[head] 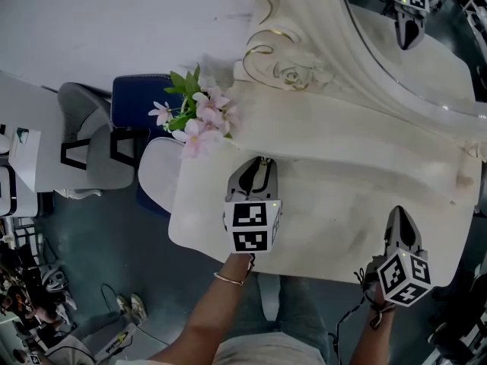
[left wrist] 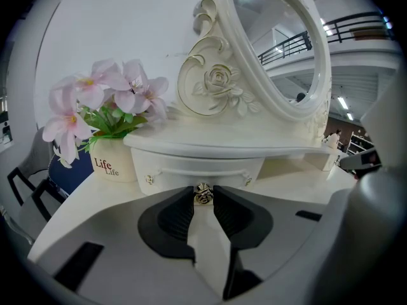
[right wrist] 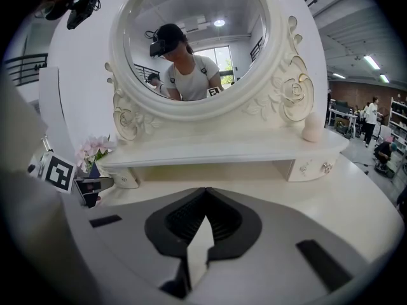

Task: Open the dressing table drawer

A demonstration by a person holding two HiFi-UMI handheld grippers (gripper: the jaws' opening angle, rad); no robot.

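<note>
1. Cream-white dressing table fills the head view, with its oval mirror up at one o'clock and a raised shelf running across below the mirror.
2. Drawer sits under the left end of that shelf, dead ahead at twelve o'clock in the left gripper view. Its front carries a small brass-coloured knob in the middle (two tinier studs sit near the corners). How far out the drawer stands I cannot tell.
3. Left gripper points at the drawer front, and its jaws pinch the knob with one dark ribbed pad on each side.
4. Right gripper is held over the table's front part, at four o'clock from the left one and well apart from it. Its jaws are pressed together with nothing between them.
5. Pink flowers in a white pot printed "Life" stand just beside the drawer, at ten o'clock from the knob.
6. Second small drawer shows in the right gripper view under the shelf's other end, at two o'clock, with a pale rounded ornament on the shelf above it.
7. Grey chair stands on the floor at nine o'clock from the table in the head view.
</note>
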